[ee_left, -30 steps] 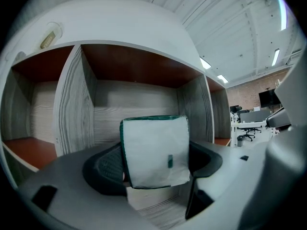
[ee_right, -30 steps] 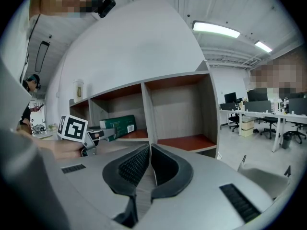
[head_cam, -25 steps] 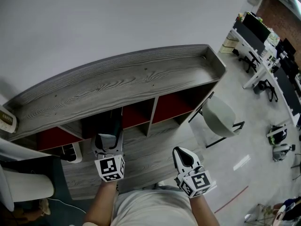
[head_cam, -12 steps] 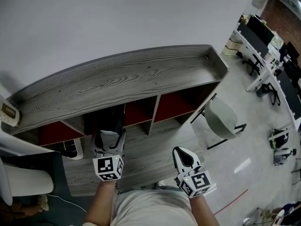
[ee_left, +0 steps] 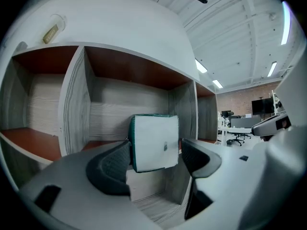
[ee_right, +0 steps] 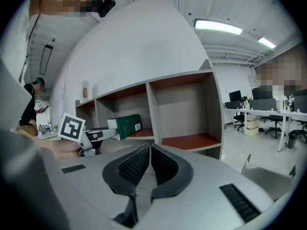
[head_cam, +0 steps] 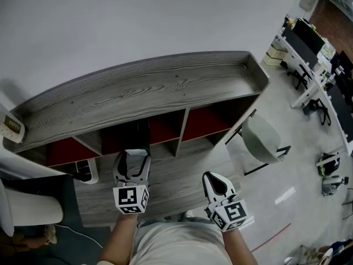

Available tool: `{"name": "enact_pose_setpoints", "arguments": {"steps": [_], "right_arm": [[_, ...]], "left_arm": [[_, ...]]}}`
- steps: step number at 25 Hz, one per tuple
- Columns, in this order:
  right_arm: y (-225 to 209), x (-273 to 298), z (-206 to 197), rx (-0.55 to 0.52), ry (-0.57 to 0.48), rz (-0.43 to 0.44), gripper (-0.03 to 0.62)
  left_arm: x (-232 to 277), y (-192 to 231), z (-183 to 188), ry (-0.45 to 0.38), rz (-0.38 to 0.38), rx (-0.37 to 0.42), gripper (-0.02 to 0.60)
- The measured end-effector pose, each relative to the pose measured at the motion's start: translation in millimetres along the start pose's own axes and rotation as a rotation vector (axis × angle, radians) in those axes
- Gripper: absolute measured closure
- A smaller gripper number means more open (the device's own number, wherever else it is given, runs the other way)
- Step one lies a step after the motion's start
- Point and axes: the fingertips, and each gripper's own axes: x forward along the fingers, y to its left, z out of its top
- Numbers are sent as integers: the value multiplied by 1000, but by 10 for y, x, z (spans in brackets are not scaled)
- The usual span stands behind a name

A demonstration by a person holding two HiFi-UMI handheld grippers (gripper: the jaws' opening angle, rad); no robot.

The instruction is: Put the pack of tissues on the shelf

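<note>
Our left gripper (head_cam: 132, 154) points into the middle compartment of the long grey wood-grain shelf unit (head_cam: 143, 95). Its jaws are released and have just been closing a little. The dark green, white-ended pack of tissues (ee_left: 154, 143) lies between them on that compartment's red-brown floor, with a gap at the right pad. Our right gripper (ee_right: 148, 152) hangs nearer and to the right, clenched on nothing.

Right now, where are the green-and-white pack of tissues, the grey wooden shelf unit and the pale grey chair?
green-and-white pack of tissues (ee_left: 154, 143): left gripper view, its white end face.
grey wooden shelf unit (head_cam: 143, 95): head view, its bare top board.
pale grey chair (head_cam: 258, 137): head view, its rounded shell.
</note>
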Motion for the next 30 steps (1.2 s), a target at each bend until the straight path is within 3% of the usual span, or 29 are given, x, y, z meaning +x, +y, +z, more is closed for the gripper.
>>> {"name": "enact_pose_setpoints", "arguments": {"steps": [7, 13, 22, 30], "right_arm": [[12, -14, 32, -2, -5, 16, 554], [219, 157, 39, -8, -4, 91, 555], [725, 446, 82, -36, 3, 252, 554], [1122, 568, 82, -65, 14, 368, 556]], "left_arm": [[-73, -31, 27, -4, -16, -29, 233], [-301, 64, 33, 0, -30, -54, 245], [-842, 321, -16, 10, 33, -101, 540], [-1239, 294, -31, 23, 6, -72, 566]]}}
